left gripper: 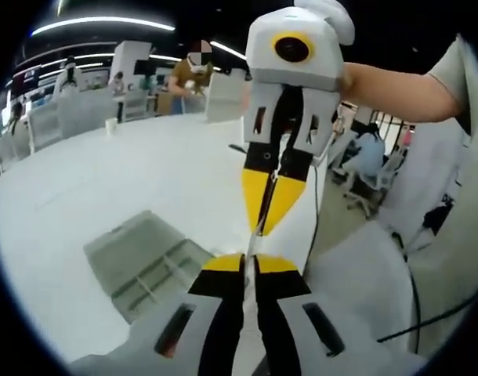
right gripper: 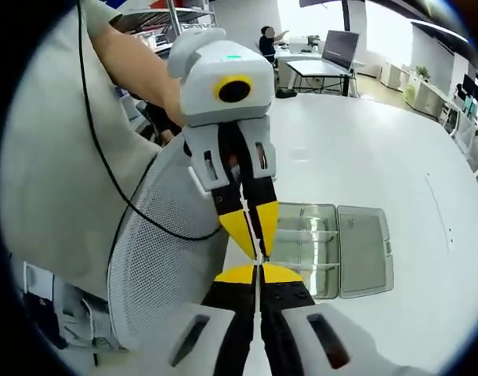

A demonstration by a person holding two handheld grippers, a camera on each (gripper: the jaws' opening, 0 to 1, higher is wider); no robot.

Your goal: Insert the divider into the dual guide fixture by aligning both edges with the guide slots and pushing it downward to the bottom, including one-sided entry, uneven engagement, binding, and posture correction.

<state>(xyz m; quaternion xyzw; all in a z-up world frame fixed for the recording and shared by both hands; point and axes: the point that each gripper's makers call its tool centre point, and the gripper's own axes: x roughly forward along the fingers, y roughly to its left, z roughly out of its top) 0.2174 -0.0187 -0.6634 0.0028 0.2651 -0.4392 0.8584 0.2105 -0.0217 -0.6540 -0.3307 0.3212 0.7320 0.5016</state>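
Left gripper view
- The left gripper (left gripper: 248,262) is rising from 6 o'clock with its yellow-tipped jaws pressed close together, clamping a thin pale divider (left gripper: 253,239) that is showing edge-on.
- The right gripper (left gripper: 268,225) is reaching down from 12 o'clock. Its jaws are pinching the far end of the same divider, so the two pairs of tips are nearly meeting at the centre.
- The divider is hanging in the air between the grippers, above the white table (left gripper: 106,188) and apart from the tray.
- The slotted clear tray (left gripper: 149,262) is lying on the table at 8 o'clock, with ribs crossing its inside.
- A person's bare forearm (left gripper: 396,90) is coming in from 2 o'clock.

Right gripper view
- The right gripper (right gripper: 258,272) is sitting at 6 o'clock with its jaws clenched on the divider (right gripper: 259,257), which is showing as a thin line.
- The left gripper (right gripper: 255,237) is coming down from 12 o'clock, also gripping the divider.
- The tray (right gripper: 305,239) is lying at 3 o'clock just beyond the tips, with its flat lid (right gripper: 364,251) lying open beside it.
- A mesh chair back (right gripper: 157,266) is standing at 8 o'clock, with a black cable (right gripper: 106,172) running across it.
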